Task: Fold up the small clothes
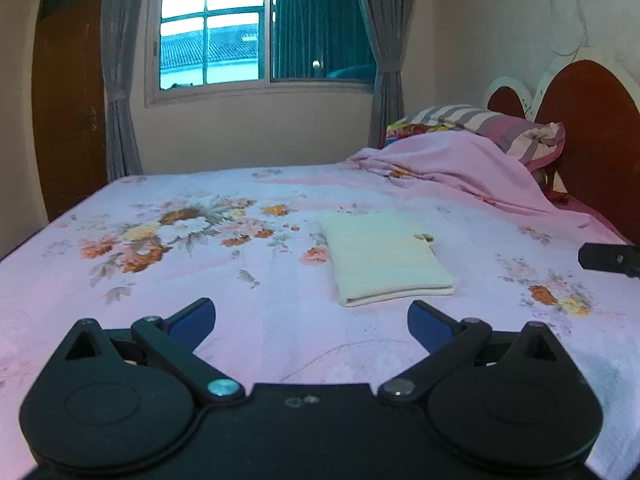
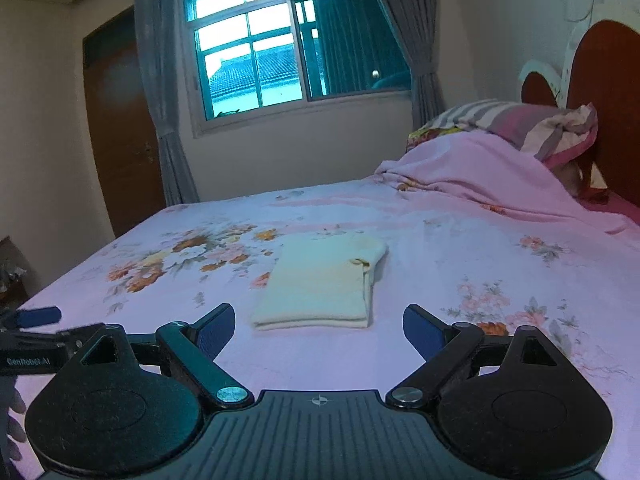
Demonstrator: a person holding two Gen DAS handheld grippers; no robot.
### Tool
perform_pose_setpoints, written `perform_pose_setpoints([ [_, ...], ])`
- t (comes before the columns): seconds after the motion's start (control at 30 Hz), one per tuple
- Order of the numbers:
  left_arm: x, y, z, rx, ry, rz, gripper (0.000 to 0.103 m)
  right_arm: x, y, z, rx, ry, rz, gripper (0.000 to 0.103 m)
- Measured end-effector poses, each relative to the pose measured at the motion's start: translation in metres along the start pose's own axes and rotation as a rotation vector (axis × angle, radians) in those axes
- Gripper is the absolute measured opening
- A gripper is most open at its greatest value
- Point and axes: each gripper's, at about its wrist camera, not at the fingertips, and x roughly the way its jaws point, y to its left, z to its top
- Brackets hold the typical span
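Note:
A small cream cloth point(image 1: 386, 258) lies folded into a neat rectangle on the floral bedsheet point(image 1: 240, 280). My left gripper point(image 1: 311, 320) hangs open in front of it, short of its near edge, with nothing between the blue pads. In the right wrist view the same folded cloth point(image 2: 324, 282) lies just beyond my right gripper point(image 2: 319, 330), which is also open and empty. The tip of the right gripper point(image 1: 610, 260) shows at the right edge of the left wrist view. The left gripper point(image 2: 38, 316) shows at the left edge of the right wrist view.
A pink blanket point(image 1: 460, 168) is bunched at the right with striped pillows point(image 1: 512, 128) against a red-brown headboard point(image 1: 592, 120). Beyond the bed stand a window point(image 1: 260, 28) with grey curtains and a brown door point(image 1: 68, 100). The bed's left edge drops off toward the door.

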Motion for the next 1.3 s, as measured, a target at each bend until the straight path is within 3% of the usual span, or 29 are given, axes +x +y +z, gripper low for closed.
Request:
perform_pose_setpoints([
  [0.27, -0.048, 0.007, -0.008, -0.02, -0.02, 0.012, 0.103, -0.047, 0.017, -0.012, -0.01, -0.018, 0.028, 0.091],
  [0.73, -0.07, 0.008, -0.007, -0.056, -0.054, -0.024, 0.103, -0.068, 0.039, -0.015, -0.017, -0.021, 0.028, 0.091],
  [0.93, -0.061, 0.008, -0.011, -0.05, -0.048, -0.028, 0.103, -0.062, 0.036, -0.016, -0.01, -0.011, 0.021, 0.09],
  [1.03, -0.027, 0.01, -0.017, -0.013, -0.008, -0.015, 0.103, -0.048, 0.029, -0.018, -0.011, -0.014, 0.0, 0.091],
  [1.13, 0.009, 0.018, -0.018, -0.039, 0.051, -0.02, 0.103, -0.021, 0.015, -0.017, 0.007, 0.036, -0.031, 0.09],
  [1.3, 0.027, 0.024, -0.014, -0.089, 0.049, -0.031, 0.103, 0.004, 0.001, -0.009, 0.031, 0.036, -0.057, 0.09],
])
